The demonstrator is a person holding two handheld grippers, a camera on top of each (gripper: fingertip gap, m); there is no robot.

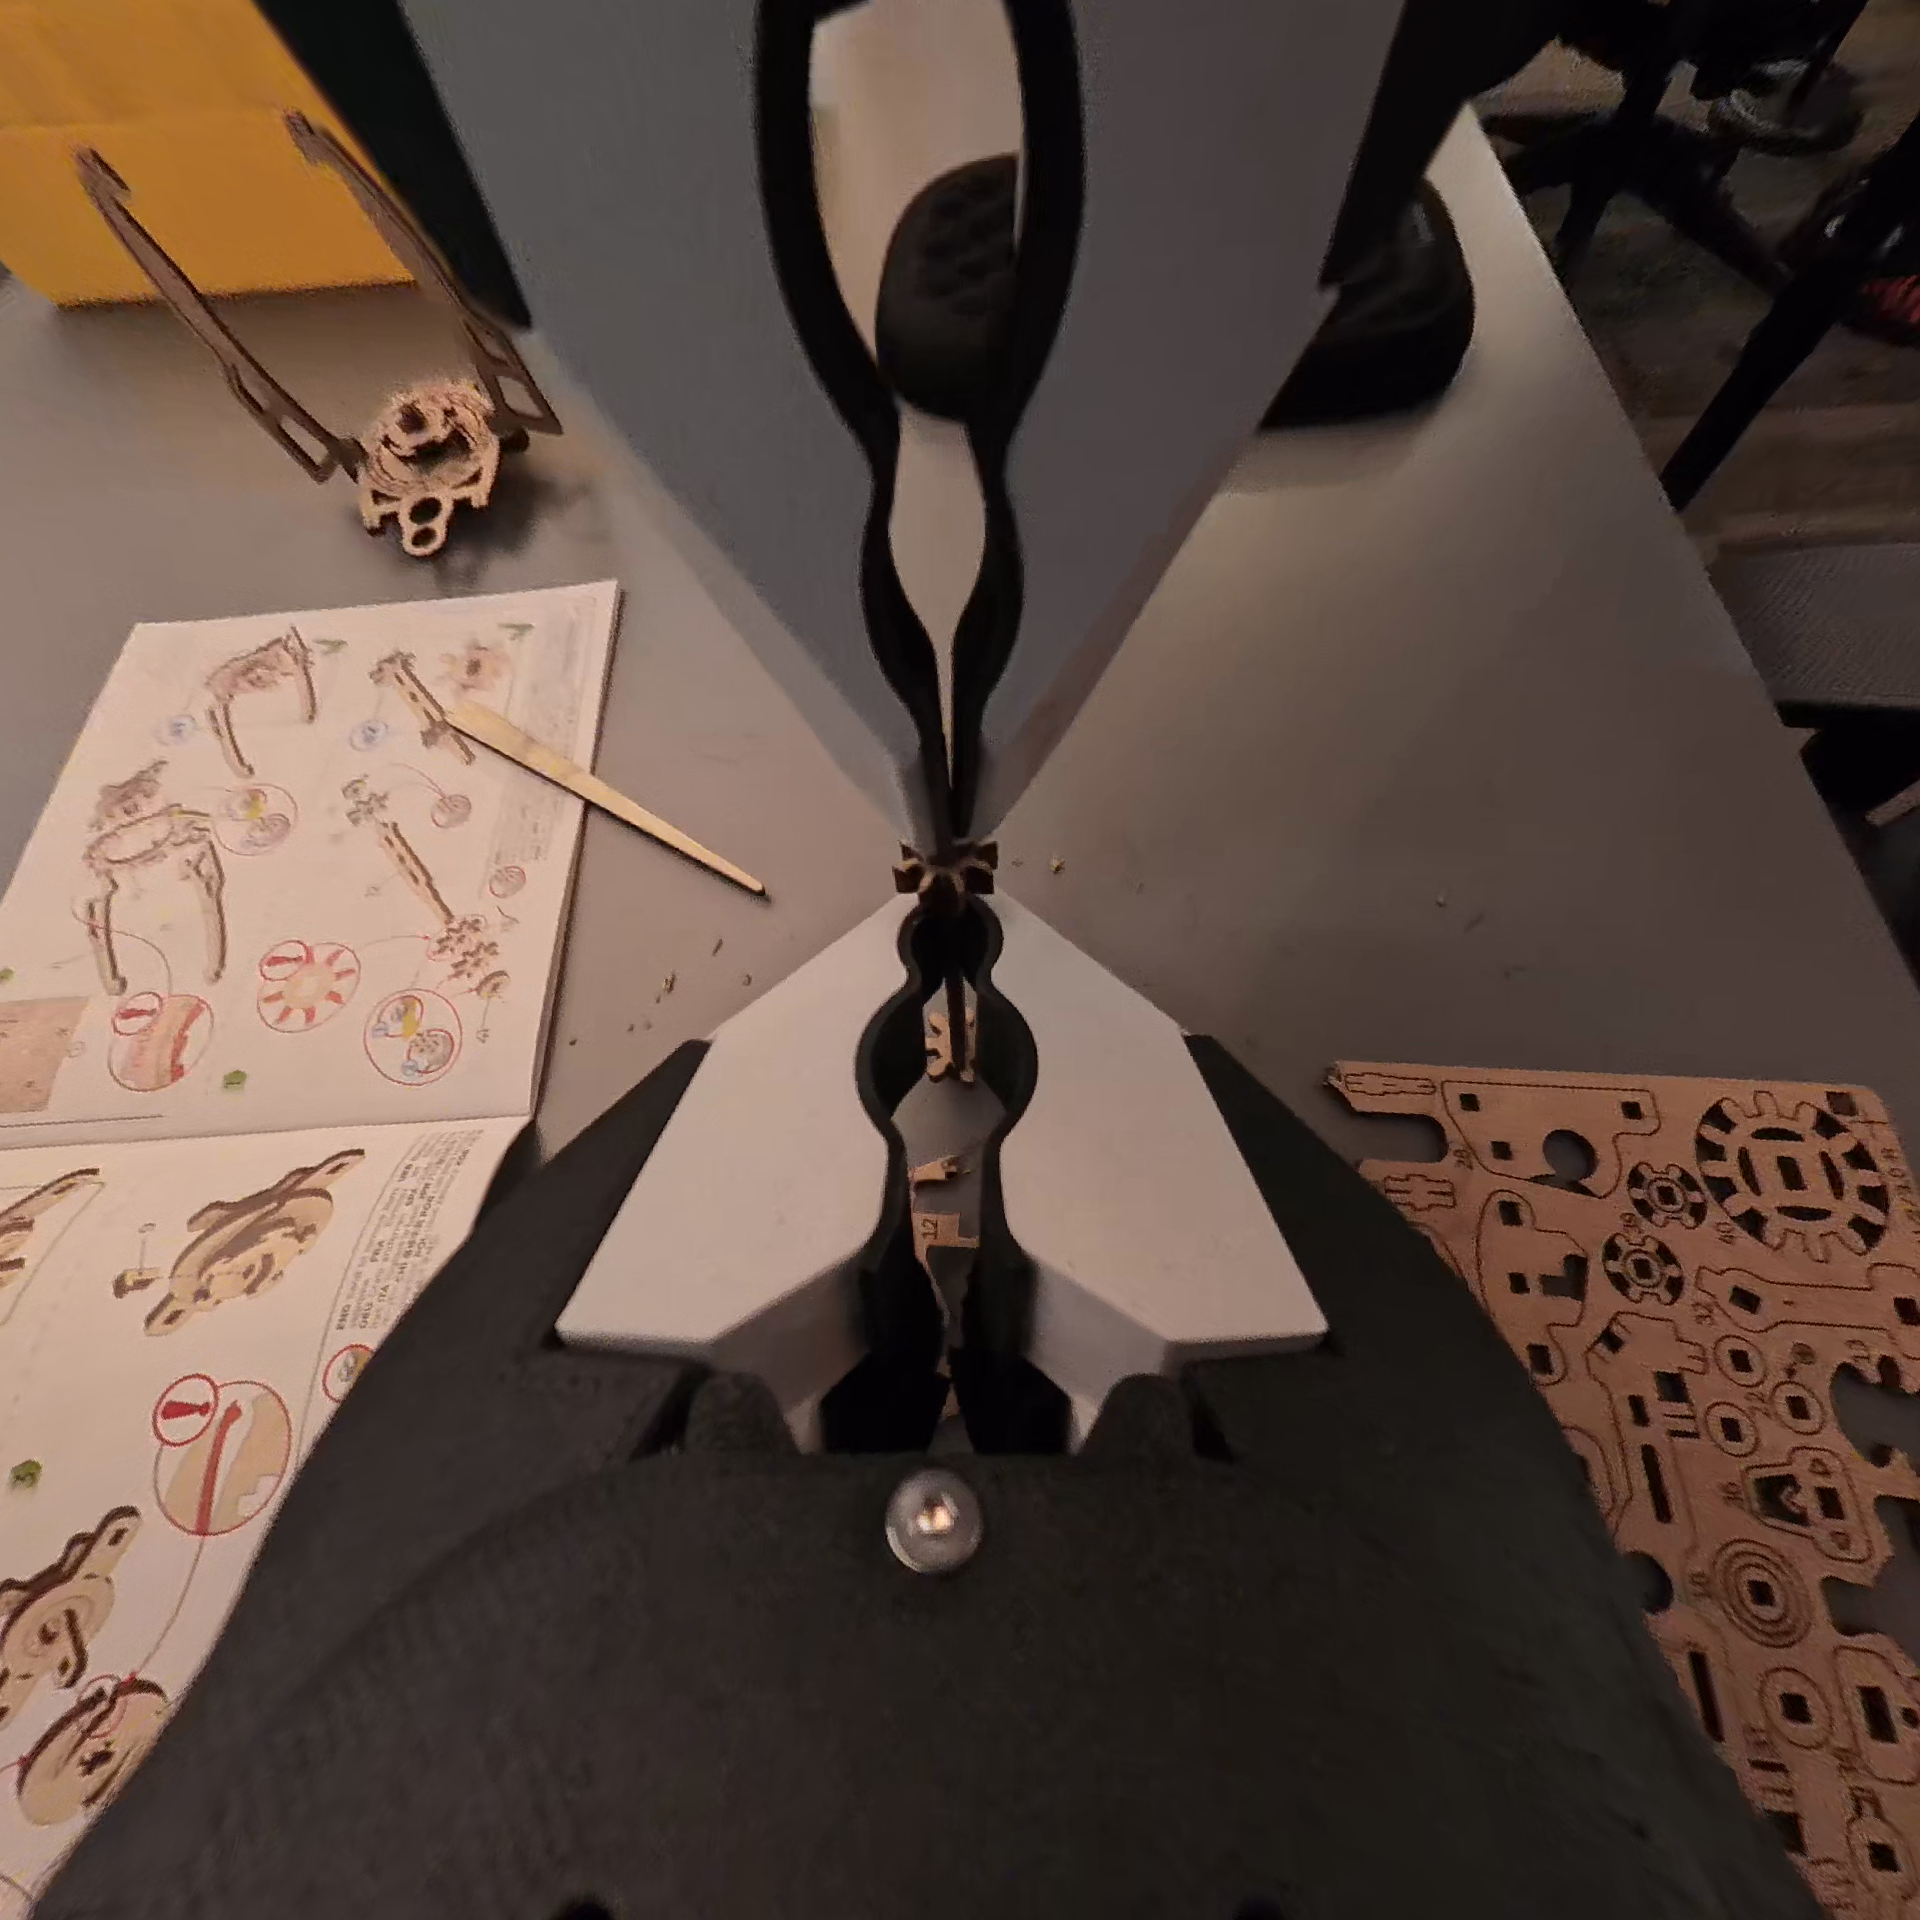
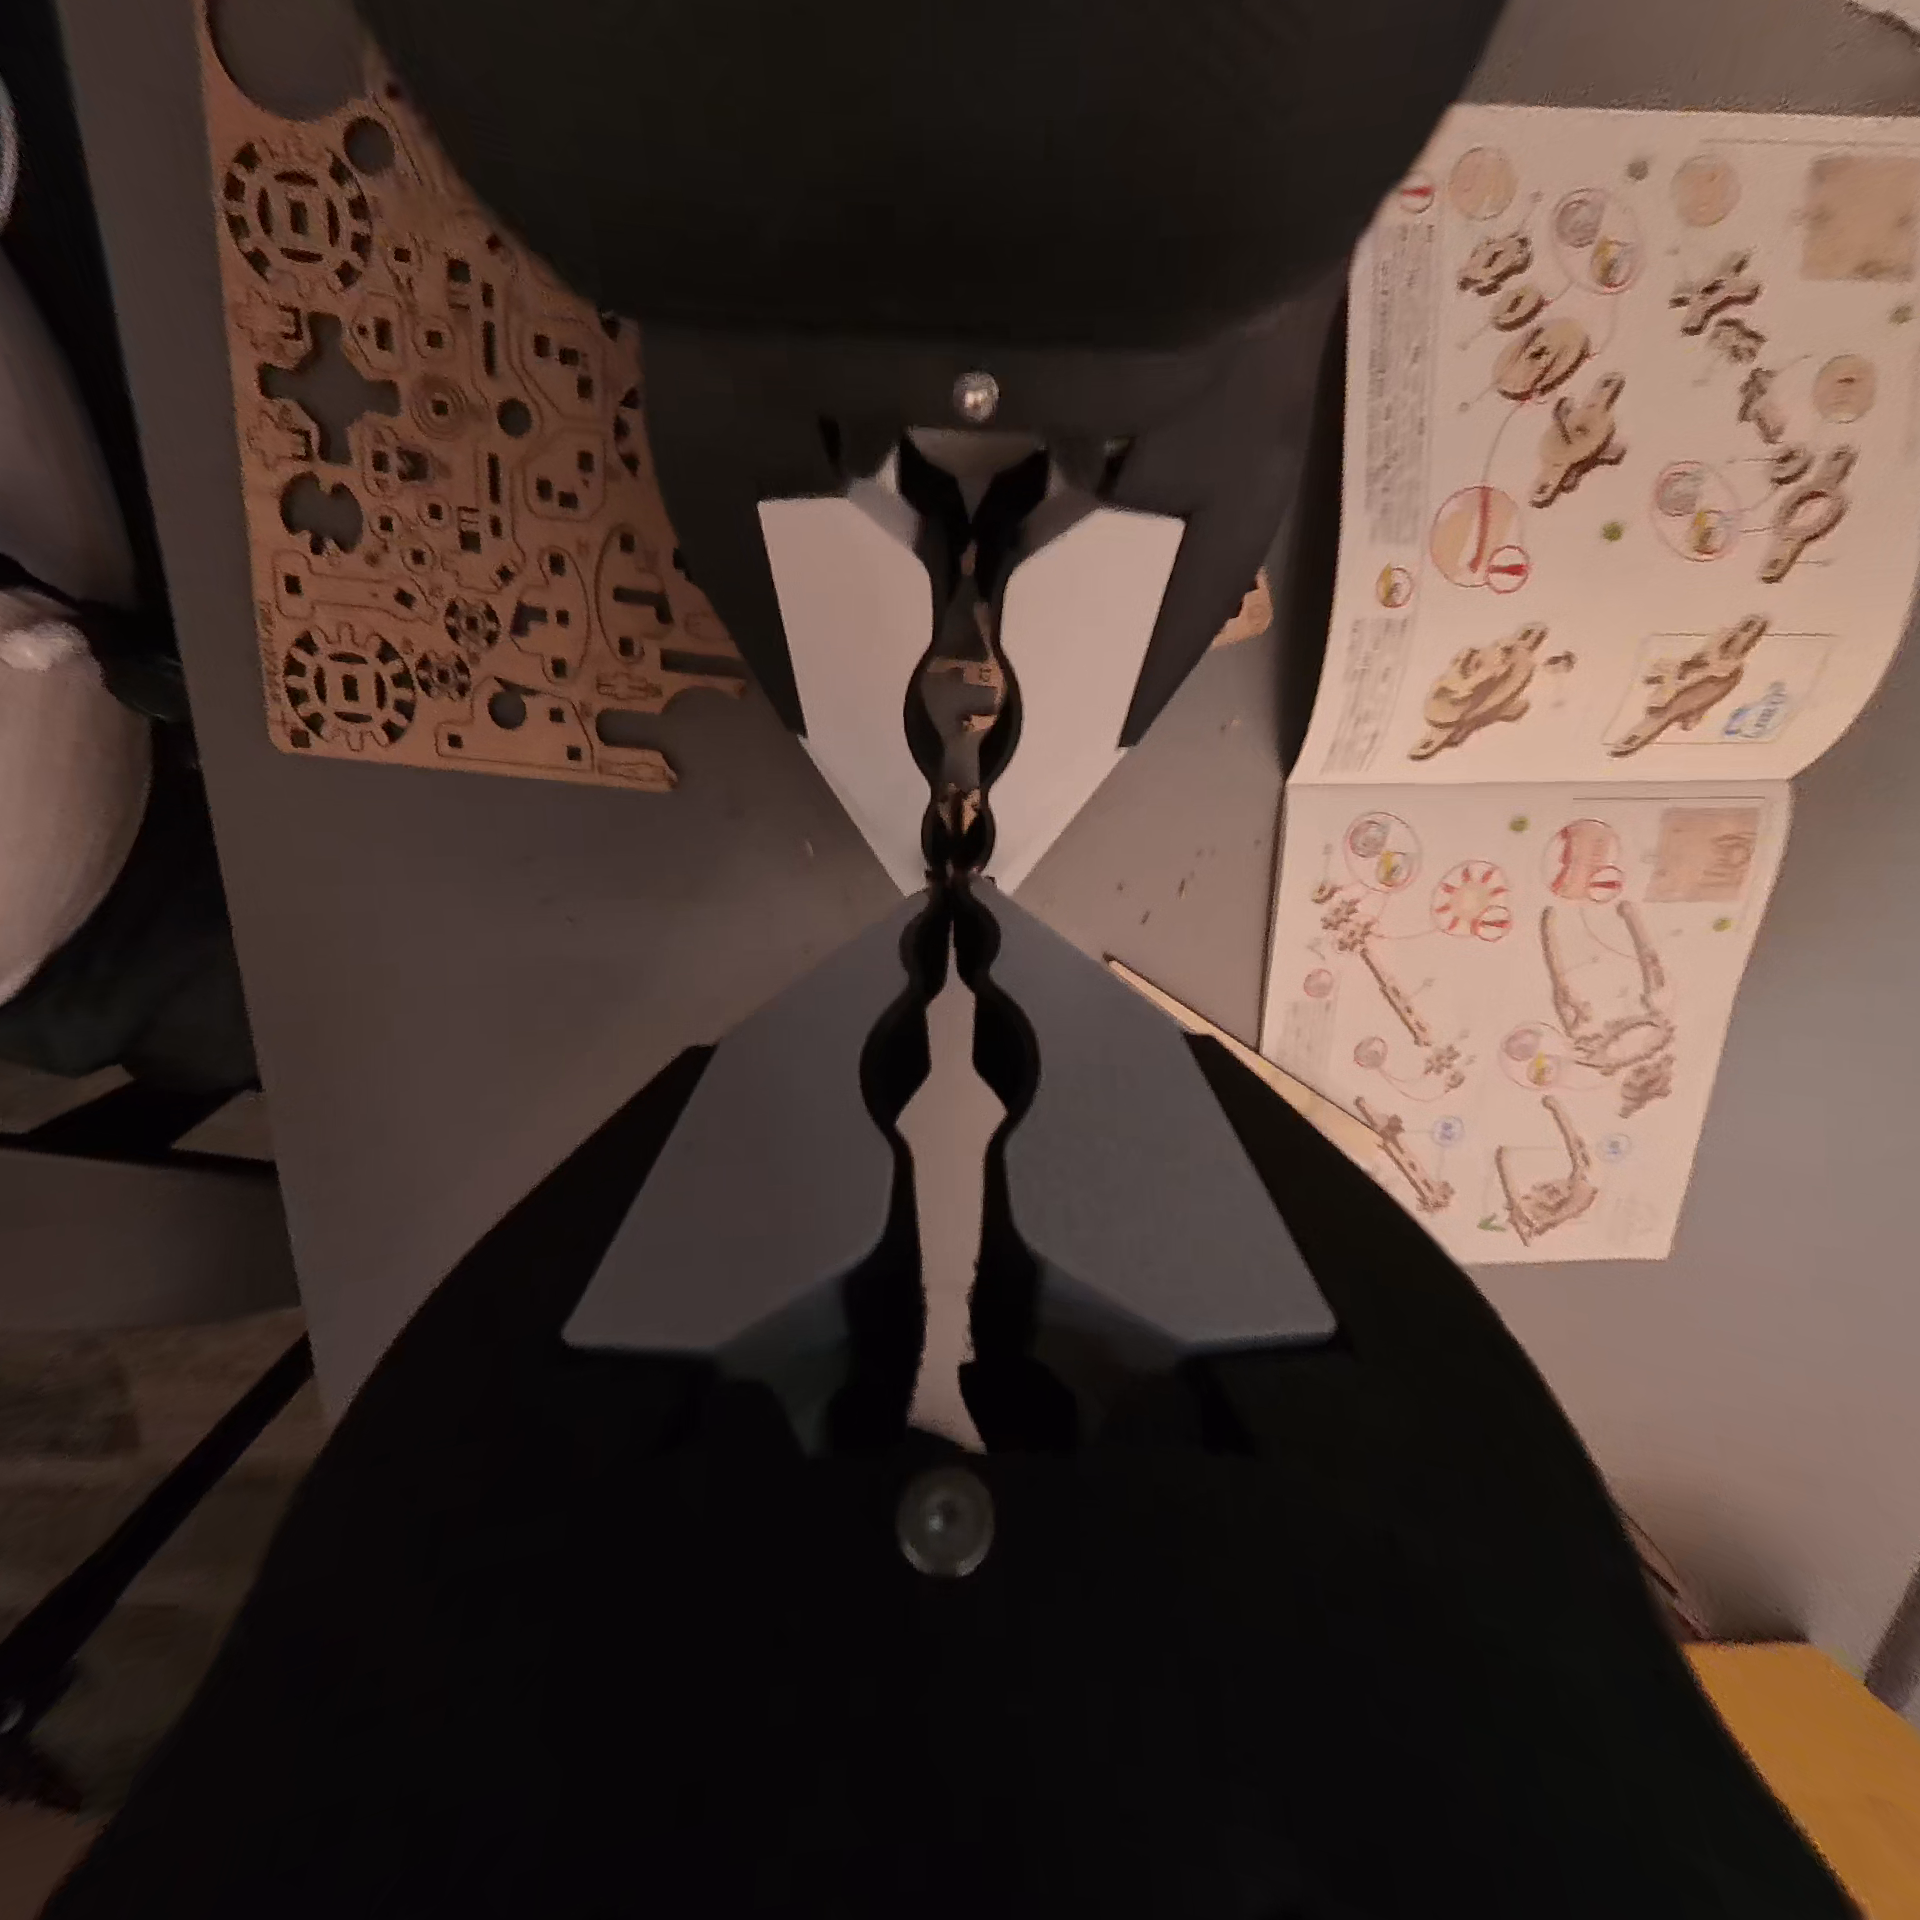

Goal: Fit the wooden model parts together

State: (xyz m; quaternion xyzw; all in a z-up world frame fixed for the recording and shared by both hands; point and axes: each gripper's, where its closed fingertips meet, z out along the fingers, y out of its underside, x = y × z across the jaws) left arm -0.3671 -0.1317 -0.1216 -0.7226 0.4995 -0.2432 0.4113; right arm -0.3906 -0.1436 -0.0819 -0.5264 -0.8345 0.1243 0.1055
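Note:
My left gripper (image 1: 948, 916) is shut on a thin notched wooden strip (image 1: 948, 1049) that runs back between its fingers. My right gripper (image 2: 954, 900) faces it tip to tip, above the grey table. In the left wrist view the right gripper (image 1: 943, 826) comes in from the top, and a small wooden cog (image 1: 945, 871) sits exactly where the two sets of tips meet. The right jaws are pressed together at the cog. In the right wrist view the strip (image 2: 961, 698) shows inside the left gripper (image 2: 956, 857); the cog is hidden there.
A partly built model with two long arms (image 1: 426, 457) stands at the far left. Instruction sheets (image 1: 291, 862) (image 2: 1538, 987) carry a pointed wooden stick (image 1: 613, 800). A laser-cut part sheet (image 1: 1662, 1351) (image 2: 447, 468) lies by the table edge. A yellow box (image 1: 156, 156) sits behind. About 5 cm separates my left fingertips from my right.

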